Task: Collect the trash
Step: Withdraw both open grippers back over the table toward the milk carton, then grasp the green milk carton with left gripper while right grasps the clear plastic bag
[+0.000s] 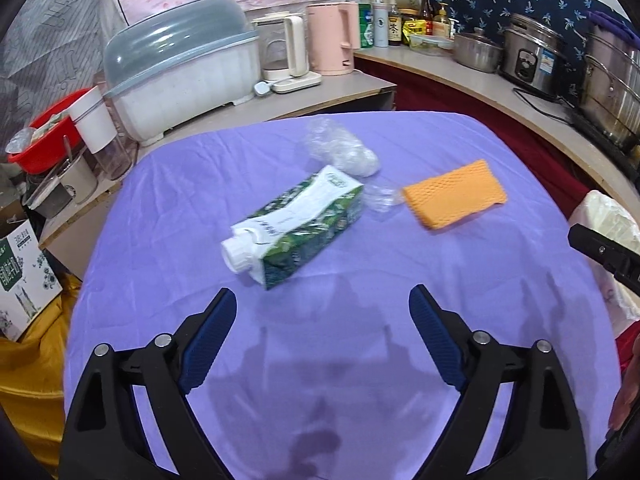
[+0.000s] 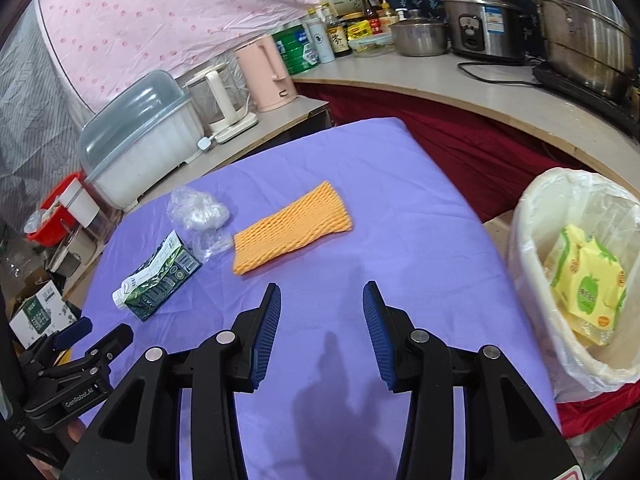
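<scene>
Three pieces of trash lie before us on the purple cloth [image 1: 400, 280] covering the table, its weave soft and faintly creased. Nearest our left gripper [image 1: 322, 304] rests a milk carton [image 1: 296, 224], a dented wedge of glossy green-and-white card lying on its side, its ribbed white screw cap pointing back toward us. Just behind it sits a crumpled clear plastic wrap [image 1: 344, 150], thin and shiny, touching the carton's far end. To the right, apart from both, lies an orange foam net [image 2: 292, 226], a flattened rectangle with a diamond mesh. Our left gripper hovers over bare cloth with its ridged blue pads spread wide, nothing between them. Our right gripper [image 2: 322, 312] likewise hangs over the cloth, its jaws partly apart and empty, the foam net just ahead. Off the table's right edge stands a white bin [image 2: 532, 280] lined with a filmy translucent bag, with yellow packets [image 2: 588, 280] inside.
</scene>
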`<state>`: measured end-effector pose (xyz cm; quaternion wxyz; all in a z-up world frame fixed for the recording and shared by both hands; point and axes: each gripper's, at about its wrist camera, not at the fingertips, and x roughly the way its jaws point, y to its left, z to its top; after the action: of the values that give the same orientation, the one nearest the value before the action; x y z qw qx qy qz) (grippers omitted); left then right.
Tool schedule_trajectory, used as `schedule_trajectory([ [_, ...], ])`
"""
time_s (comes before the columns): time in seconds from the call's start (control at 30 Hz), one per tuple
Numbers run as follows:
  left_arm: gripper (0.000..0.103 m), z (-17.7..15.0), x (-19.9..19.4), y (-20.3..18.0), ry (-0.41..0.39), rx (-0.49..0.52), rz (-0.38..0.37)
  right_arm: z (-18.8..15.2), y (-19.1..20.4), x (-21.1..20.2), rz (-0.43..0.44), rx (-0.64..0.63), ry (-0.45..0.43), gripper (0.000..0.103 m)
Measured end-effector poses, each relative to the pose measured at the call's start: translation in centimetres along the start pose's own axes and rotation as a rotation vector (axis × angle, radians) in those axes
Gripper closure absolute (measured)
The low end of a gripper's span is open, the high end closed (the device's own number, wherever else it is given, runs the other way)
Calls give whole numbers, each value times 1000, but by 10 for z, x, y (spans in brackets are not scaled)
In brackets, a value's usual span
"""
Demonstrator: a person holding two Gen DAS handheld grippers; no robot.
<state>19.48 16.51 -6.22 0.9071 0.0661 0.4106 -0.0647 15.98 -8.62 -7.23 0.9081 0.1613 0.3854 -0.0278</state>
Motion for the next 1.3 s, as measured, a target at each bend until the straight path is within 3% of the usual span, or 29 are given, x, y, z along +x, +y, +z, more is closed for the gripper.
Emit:
schedule_trajectory([
  [0.3,17,1,33,34,-9,31,27,5,22,47,22,18,52,61],
  [0.5,14,8,53,43,-41,69,-9,11,29,73,37,50,79,61],
  [0.9,14,23,87,42,-29,76,-85,24,23,105,56,112,112,61],
  [0.97,24,23,87,41,-27,66,-95,25,22,106,55,111,110,61],
  [1.13,38,23,87,40,-15,23,-99,29,22,110,51,113,108,61],
  [1.3,38,23,80,44,-18,-28,-79,30,23,104,48,111,87,61],
])
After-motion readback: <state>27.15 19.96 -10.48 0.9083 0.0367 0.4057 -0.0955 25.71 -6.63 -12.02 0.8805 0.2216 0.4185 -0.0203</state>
